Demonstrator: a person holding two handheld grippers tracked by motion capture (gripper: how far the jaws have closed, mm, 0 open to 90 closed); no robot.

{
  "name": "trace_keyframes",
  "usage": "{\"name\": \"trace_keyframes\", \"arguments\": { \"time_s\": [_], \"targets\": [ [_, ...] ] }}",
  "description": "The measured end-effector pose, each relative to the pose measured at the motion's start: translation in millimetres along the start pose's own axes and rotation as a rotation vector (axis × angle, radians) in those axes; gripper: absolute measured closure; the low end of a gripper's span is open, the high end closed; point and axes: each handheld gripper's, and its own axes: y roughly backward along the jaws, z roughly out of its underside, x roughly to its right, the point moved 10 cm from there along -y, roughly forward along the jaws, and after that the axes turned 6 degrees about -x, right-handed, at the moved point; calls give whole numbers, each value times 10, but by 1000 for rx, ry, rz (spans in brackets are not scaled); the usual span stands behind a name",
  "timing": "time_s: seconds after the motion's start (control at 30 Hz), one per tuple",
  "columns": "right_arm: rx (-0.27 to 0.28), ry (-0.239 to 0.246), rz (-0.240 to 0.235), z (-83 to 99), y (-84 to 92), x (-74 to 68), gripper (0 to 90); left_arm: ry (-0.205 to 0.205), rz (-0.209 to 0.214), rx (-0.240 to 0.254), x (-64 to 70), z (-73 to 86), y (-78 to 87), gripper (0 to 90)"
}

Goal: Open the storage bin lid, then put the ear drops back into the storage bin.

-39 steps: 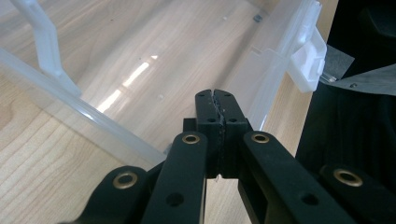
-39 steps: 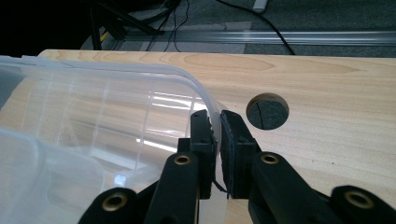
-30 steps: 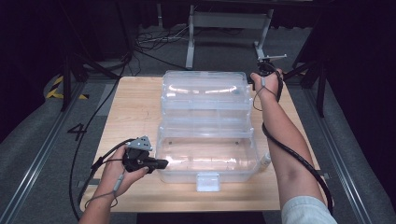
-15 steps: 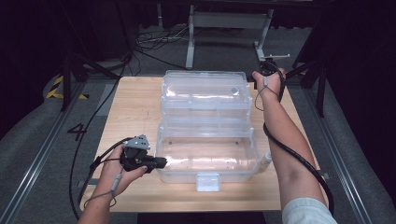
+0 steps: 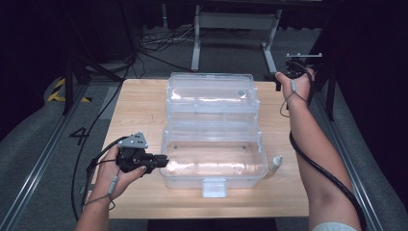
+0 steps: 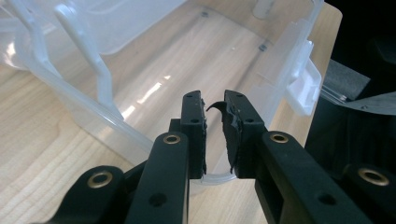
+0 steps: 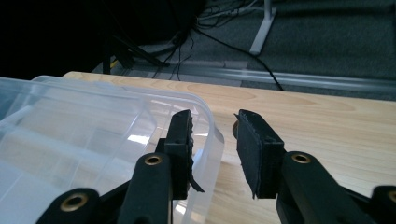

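- Clear plastic hinged storage box (image 5: pixel 214 144) lies open mid-counter (image 5: pixel 139 110); right gripper (image 5: pixel 294 72) has lifted off its lid corner, left gripper (image 5: pixel 161 161) sits beside its left wall: a release, I judge.
- Left gripper (image 6: pixel 215 133) jaws, just opening, straddle the box rim (image 6: pixel 215 178) without pressing.
- Right gripper (image 7: pixel 212 149) jaws, just opening, hold nothing; the lid (image 7: pixel 84 140) is cropped.

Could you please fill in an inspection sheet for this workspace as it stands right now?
Surface: wooden table, mostly bare.
Job's things: clear plastic box open, lid folded back, white latch at the front.
Clutter: small white bottle right of the box.
Grippers: left claw at the box's left wall, jaws just opening, rim between them; right claw beside the lid's far right corner, jaws just opening, nothing between.
Cables: trailing from both grippers.
Surroundings: grey floor, metal frame legs.
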Motion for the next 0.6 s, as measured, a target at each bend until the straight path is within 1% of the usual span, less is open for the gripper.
{"name": "trace_keyframes", "arguments": {
  "time_s": [0.03,0.07,0.1,0.2,0.27,0.33,0.37,0.4,0.43,0.6],
  "targets": [
    [16,10,-12,24,201,1,642,0,-4,3,-7,-20,17,785],
    [16,10,-12,24,201,1,642,0,-4,3,-7,-20,17,785],
    [20,13,-13,39,269,3,637,-2,-8,6,-14,-37,29,785],
    [26,50,-16,134,571,17,622,-6,-18,14,-41,-73,63,779],
    [31,69,-12,181,692,31,614,5,-17,23,-62,-87,80,774],
    [31,77,-16,248,845,40,607,6,-22,23,-84,-86,88,772],
    [31,77,-16,248,845,40,607,5,-28,21,-105,-84,92,772],
    [31,88,-18,297,946,39,602,4,-31,19,-123,-81,97,770],
    [31,88,-18,297,946,39,602,15,-30,21,-132,-78,101,770],
    [23,125,-36,431,1153,-23,590,27,-40,20,-187,-59,123,759]
  ]
}}
